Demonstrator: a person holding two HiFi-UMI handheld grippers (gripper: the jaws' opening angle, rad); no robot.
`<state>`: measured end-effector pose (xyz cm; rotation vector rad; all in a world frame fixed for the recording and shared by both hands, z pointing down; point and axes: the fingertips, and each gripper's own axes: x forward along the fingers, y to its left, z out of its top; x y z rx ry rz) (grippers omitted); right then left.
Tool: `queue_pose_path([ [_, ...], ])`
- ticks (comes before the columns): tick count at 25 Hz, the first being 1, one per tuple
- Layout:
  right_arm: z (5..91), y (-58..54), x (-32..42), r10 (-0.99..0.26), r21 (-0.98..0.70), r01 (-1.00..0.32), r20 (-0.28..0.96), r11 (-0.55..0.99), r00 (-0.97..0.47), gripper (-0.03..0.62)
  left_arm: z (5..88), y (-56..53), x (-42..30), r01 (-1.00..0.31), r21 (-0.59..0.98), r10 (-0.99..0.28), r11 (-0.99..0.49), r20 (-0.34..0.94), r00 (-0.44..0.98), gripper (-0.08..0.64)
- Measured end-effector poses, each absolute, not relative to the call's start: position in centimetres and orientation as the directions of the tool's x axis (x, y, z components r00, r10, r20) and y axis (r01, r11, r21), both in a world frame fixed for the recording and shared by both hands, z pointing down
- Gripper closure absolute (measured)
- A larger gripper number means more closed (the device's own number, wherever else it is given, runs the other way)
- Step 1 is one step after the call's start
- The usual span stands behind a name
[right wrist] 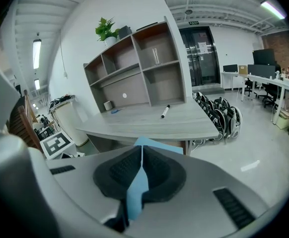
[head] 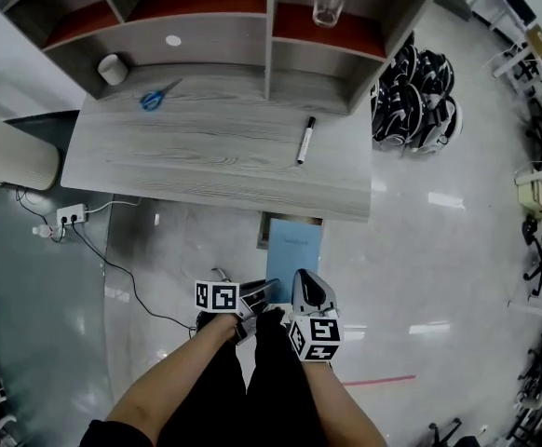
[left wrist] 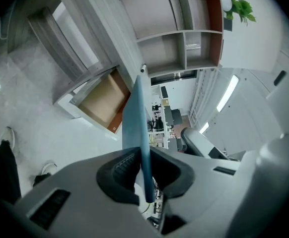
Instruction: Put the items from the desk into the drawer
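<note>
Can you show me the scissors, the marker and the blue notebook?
scissors (head: 151, 101): head view, on the blue handles.
marker (head: 304, 142): head view, on the middle of its barrel.
blue notebook (head: 295, 248): head view, on the middle of its cover.

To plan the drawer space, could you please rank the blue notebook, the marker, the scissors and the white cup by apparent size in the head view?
1. blue notebook, largest by far.
2. marker and scissors: alike in length, so not ranked against each other.
3. white cup, shortest across.
</note>
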<state>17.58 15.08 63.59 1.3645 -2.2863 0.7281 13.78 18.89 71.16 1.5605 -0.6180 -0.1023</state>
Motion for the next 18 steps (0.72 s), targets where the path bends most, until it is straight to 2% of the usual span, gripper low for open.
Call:
queue_pose_path([
  [11, 64.5, 15.8, 19.5, -0.685, -0.237, -0.875, 0.549, 0.422, -0.479, 0.568, 76.5, 16.4, 14.0, -0.232, 0.964, -0.458, 0.127, 0.265, 0.849, 0.502],
  [18, 65.3, 16.3, 20.7, -0.679, -0.246, -0.879, 0.562, 0.408, -0.472, 0.567, 77.2, 13.3, 14.3, -0.23, 0.968, -0.46, 0.102, 0.251, 0.852, 0.502],
])
